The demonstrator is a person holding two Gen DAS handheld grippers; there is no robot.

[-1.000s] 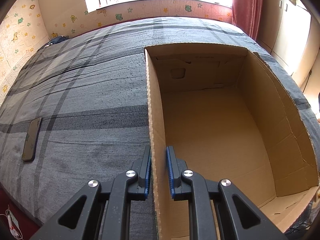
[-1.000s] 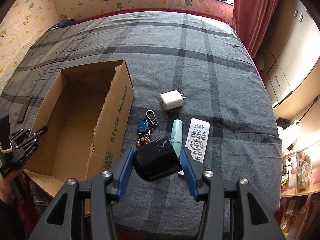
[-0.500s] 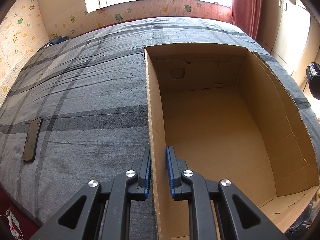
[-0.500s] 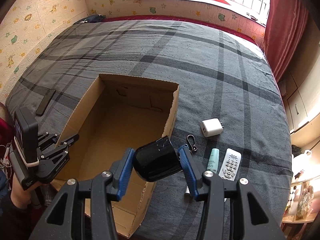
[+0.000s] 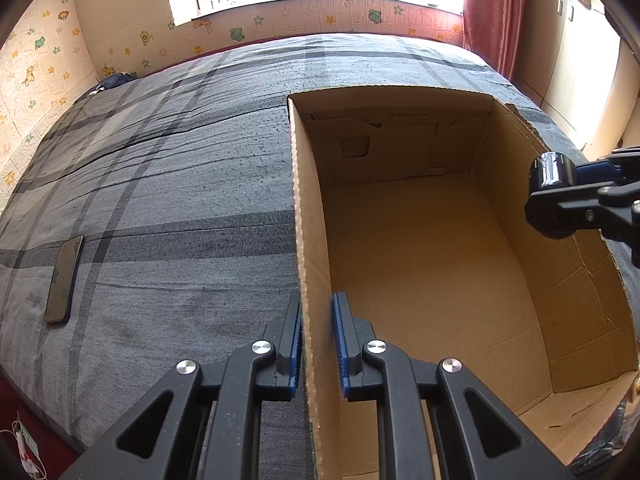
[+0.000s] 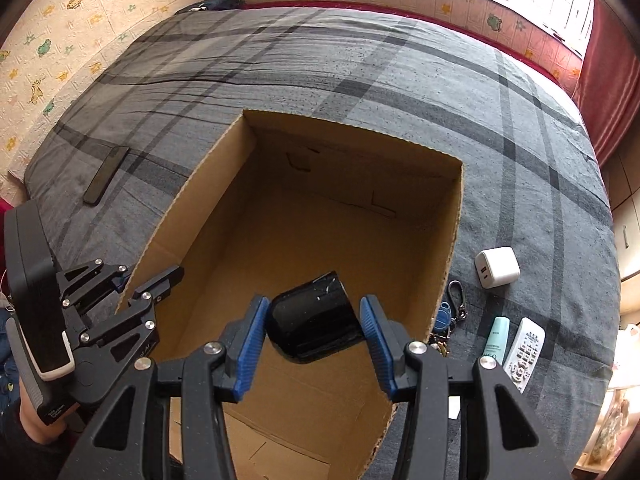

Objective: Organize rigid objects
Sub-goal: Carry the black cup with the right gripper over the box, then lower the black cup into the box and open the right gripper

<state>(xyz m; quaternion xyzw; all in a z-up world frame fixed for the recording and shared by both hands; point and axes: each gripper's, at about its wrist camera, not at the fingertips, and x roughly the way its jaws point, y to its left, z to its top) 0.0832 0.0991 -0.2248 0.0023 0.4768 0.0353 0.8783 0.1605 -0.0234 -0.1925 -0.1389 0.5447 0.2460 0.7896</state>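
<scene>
An open cardboard box (image 5: 312, 240) (image 6: 452, 240) lies on the grey plaid bed. My left gripper (image 5: 317, 344) is shut on the box's left wall near its front end; it also shows in the right wrist view (image 6: 150, 286). My right gripper (image 6: 312, 340) is shut on a glossy black case (image 6: 314, 330) and holds it above the inside of the box. In the left wrist view the black case (image 5: 552, 170) and the right gripper show over the box's right wall. The box floor is bare.
A white charger (image 6: 497, 267), keys with a blue fob (image 6: 448, 314), a teal tube (image 6: 496, 340) and a white remote (image 6: 525, 354) lie on the bed right of the box. A dark phone (image 5: 64, 280) (image 6: 106, 174) lies left of it.
My right gripper has carried the black case left, from above the small objects to over the open box. My left gripper has stayed on the box wall.
</scene>
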